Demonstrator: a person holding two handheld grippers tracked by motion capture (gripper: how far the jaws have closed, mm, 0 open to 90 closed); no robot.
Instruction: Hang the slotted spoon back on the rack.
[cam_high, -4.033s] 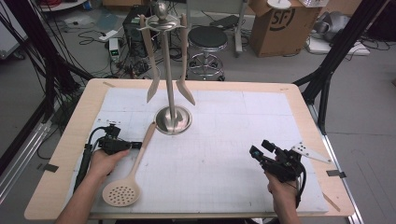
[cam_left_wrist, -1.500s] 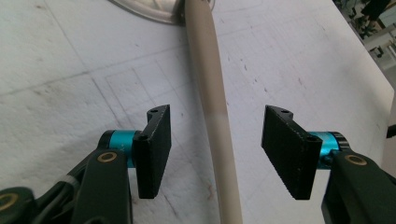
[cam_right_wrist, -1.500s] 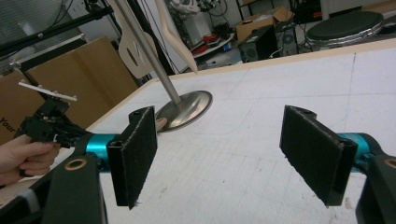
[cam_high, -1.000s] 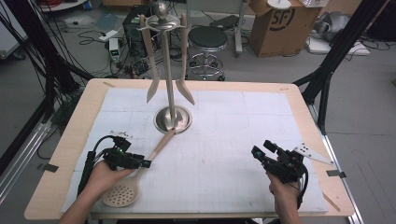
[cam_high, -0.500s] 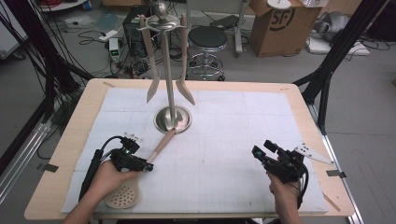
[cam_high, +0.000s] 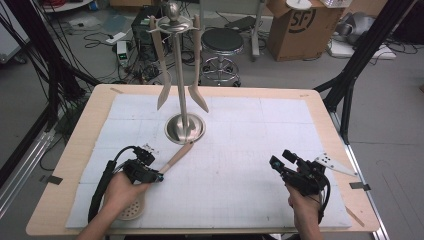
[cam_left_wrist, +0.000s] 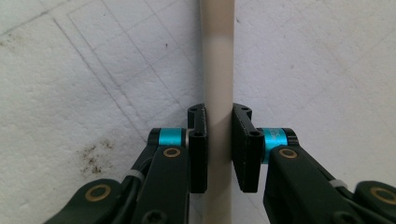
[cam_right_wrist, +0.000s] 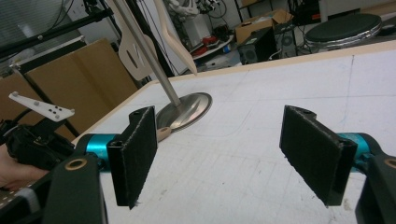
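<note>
the slotted spoon lay on the white mat, handle tip touching the stand base. my left gripper had just been closing and clamped its handle. my right gripper sat apart, jaws wide, holding nothing.

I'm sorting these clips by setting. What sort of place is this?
Probably a lab or workshop: loose cables across the floor, cardboard boxes and a stool behind the table, black frame struts beside it.
</note>
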